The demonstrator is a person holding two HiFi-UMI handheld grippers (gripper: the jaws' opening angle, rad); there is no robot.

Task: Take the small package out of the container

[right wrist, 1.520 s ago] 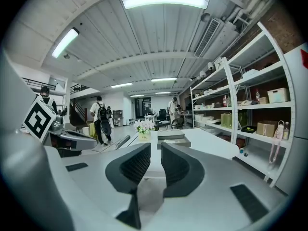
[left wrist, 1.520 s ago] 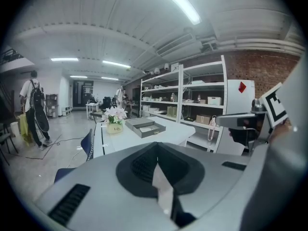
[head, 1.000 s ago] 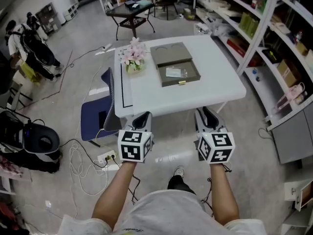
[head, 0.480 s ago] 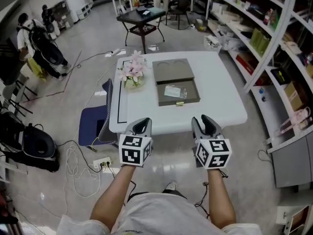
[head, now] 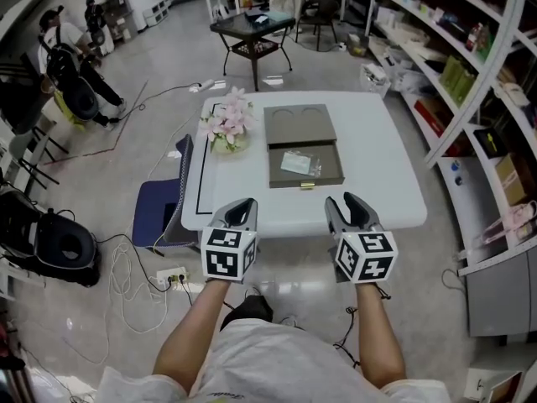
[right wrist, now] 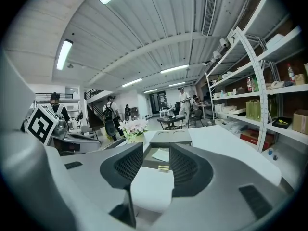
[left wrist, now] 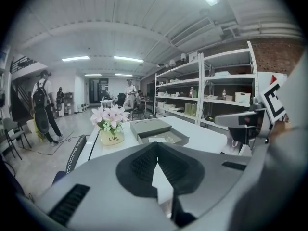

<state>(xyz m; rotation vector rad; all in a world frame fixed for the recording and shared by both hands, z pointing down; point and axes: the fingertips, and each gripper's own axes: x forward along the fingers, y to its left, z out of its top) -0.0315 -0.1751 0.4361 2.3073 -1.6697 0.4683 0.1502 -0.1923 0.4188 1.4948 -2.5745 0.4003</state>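
The container [head: 304,151] is a grey-brown box on the white table [head: 377,183], its lid laid open behind it. The small clear package [head: 299,163] lies inside the box. Both grippers hover side by side just short of the table's near edge, apart from the box. My left gripper [head: 240,209] has its tips together with nothing in them. My right gripper [head: 347,207] is open; its jaws have just been opening, and nothing is between them. In the right gripper view the box [right wrist: 169,138] and package [right wrist: 162,154] show straight ahead between the pads [right wrist: 131,163].
A vase of pink flowers [head: 225,129] stands on the table left of the box. A blue chair [head: 161,210] sits at the table's left side. Shelving [head: 474,82] runs along the right. Cables and a power strip [head: 174,274] lie on the floor. People stand far back.
Both grippers have come forward toward the table's near edge, and the table looks nearer. The right gripper's jaws stand wider apart than before.
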